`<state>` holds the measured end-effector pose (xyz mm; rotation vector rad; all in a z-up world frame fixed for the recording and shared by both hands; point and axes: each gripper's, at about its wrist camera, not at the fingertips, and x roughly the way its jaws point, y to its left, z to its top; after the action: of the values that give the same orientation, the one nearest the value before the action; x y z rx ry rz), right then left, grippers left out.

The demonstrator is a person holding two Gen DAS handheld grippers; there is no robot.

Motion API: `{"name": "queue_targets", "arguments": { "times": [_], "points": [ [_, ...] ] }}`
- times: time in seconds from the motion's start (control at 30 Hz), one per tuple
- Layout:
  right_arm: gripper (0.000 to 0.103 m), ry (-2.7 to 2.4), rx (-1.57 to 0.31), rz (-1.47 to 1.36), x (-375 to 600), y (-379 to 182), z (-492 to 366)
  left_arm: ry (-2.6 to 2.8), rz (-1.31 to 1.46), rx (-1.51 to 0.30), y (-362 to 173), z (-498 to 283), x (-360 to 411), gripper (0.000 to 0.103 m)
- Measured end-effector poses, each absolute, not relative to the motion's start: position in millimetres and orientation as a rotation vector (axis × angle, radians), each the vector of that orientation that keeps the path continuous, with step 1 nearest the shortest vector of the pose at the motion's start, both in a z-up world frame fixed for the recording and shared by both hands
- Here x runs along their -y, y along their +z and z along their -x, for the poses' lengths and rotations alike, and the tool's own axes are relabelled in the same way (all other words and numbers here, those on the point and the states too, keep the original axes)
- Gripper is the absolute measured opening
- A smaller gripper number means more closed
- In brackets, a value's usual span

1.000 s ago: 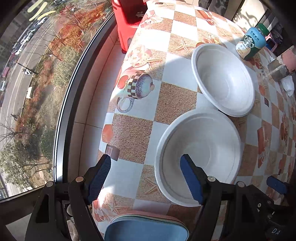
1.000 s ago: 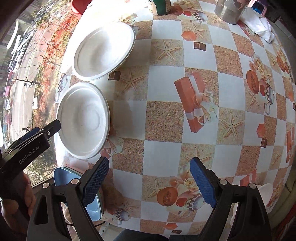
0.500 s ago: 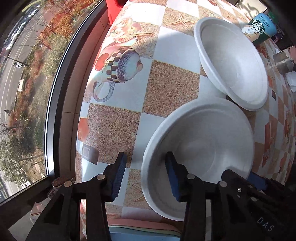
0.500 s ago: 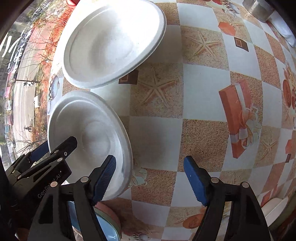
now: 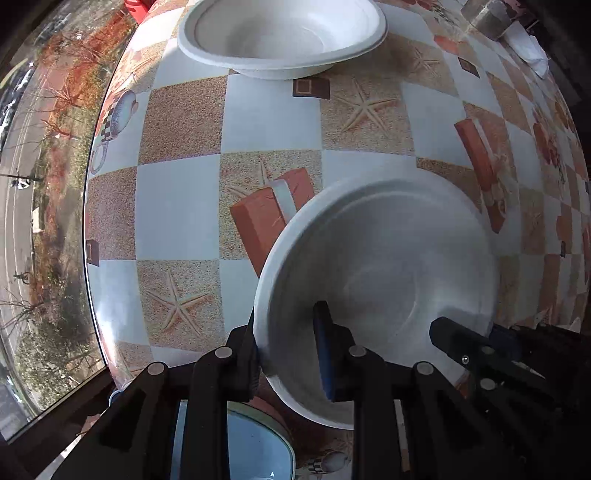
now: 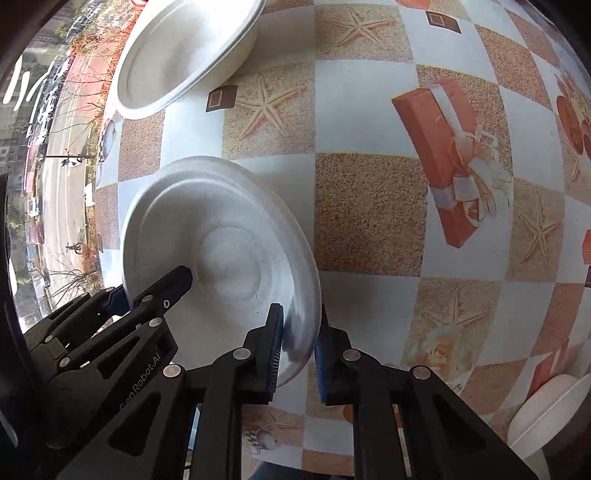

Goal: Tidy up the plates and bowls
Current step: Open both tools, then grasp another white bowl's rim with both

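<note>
Item: near white bowl, on the tablecloth by the window edge. My left gripper is closing on its rim; my right gripper clamps the opposite rim, I judge to lift it level. Second bowl sits apart, nothing between.

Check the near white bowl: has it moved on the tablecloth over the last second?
Yes. In the left wrist view the near bowl has shifted away from the window-side table edge toward the middle, uncovering the gift-box print it hid before.
</note>
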<state>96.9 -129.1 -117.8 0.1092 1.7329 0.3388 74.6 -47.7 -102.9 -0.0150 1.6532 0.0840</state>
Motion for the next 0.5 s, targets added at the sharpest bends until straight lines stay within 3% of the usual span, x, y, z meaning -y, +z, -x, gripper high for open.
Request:
{"name": "queue_targets", "arguments": {
  "times": [0.5],
  "points": [
    [0.018, 0.222, -1.785, -0.158, 225.1, -117.6, -31.2, -0.163, -0.216, -1.696, -88.0, -17.3, 155.3, 0.03]
  ]
}}
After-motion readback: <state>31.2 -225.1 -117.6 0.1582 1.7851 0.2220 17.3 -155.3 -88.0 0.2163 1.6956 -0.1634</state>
